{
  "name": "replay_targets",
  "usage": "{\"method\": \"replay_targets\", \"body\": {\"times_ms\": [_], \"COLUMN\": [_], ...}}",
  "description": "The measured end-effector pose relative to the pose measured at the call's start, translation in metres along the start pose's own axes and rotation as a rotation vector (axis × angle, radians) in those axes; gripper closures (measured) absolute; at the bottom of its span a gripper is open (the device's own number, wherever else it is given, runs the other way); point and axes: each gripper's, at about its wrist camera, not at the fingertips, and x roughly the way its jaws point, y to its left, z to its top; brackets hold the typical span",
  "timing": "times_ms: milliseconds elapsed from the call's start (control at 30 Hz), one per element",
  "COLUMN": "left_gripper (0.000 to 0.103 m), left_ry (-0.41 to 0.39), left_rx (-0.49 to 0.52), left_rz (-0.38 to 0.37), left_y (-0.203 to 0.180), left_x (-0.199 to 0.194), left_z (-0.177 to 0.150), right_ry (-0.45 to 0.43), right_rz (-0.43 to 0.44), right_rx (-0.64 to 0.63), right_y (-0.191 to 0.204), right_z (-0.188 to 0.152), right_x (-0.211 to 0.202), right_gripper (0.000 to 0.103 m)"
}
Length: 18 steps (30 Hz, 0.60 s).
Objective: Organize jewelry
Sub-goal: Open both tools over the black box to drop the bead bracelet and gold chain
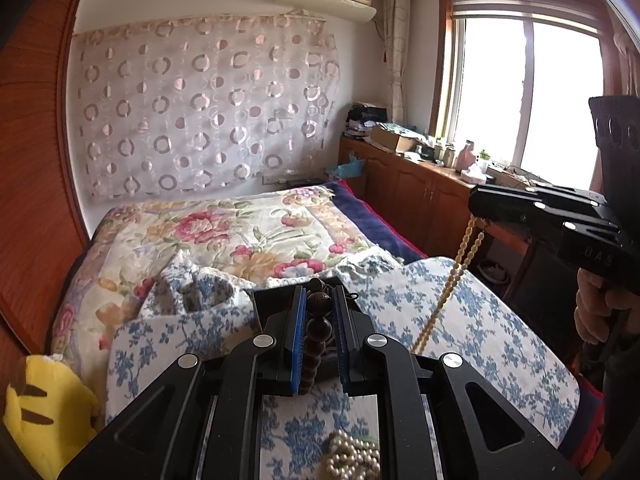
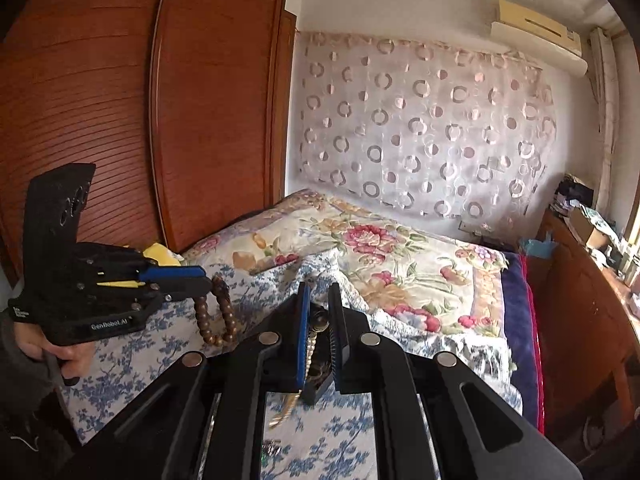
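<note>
On the left, my left gripper [image 1: 318, 316] was closed on a dark bead string [image 1: 317, 330], the round wooden beads pinched between the blue pads [image 1: 298, 344]; in the right camera I could see the rest of that string hanging below the fingers as a loose loop over the blue-flowered quilt [image 1: 500, 340]. I judged the string light and limp, the beads hard and round enough to roll under the pads, so a hold across one bead near the top of the loop seemed best. Just ahead of the left fingers sat a dark box [image 1: 276, 300], partly hidden, which I took for the jewelry case, though I could not see inside it. Near the bottom of the left view a pile of white pearls [image 1: 354, 458] lay on the quilt; I judged them slippery and easy to scatter. Further right, my right gripper [image 2: 319, 320] was shut on a pale bead necklace [image 1: 452, 276], which hung down in a long double strand to the bedding. It looked thin and swinging, likely to snag on the box edge or tangle with the dark string if the two hands came together. The quilt was soft and rumpled, with folds on the far side that could swallow small pieces. The bed dropped off at the right toward a wooden cabinet [image 1: 420, 196], while the near middle of the quilt gave flat, open room for lowering either strand.
</note>
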Motion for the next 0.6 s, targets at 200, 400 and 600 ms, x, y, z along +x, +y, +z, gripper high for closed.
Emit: {"method": "replay_targets", "body": {"times_ms": [200,400,600], "left_gripper": [0.091,0.091,0.091], "left_ry": [0.012,0.048,0.091], "left_rx": [-0.003,-0.014,-0.04], "left_rz": [0.004,0.0,-0.012], "left_y": [0.007,0.014,0.021], "left_x": [0.02,0.05,0.077], "left_z": [0.017,0.017,0.01], "right_ry": [-0.021,-0.025,-0.008], "right_rz": [0.02,0.028,0.035], "right_rx": [-0.018,-0.043,-0.043], "right_y": [-0.008,-0.014,-0.021], "right_z": [0.03,0.053,0.064], "right_x": [0.016,0.034,0.056], "right_gripper": [0.092,0.093,0.092]}}
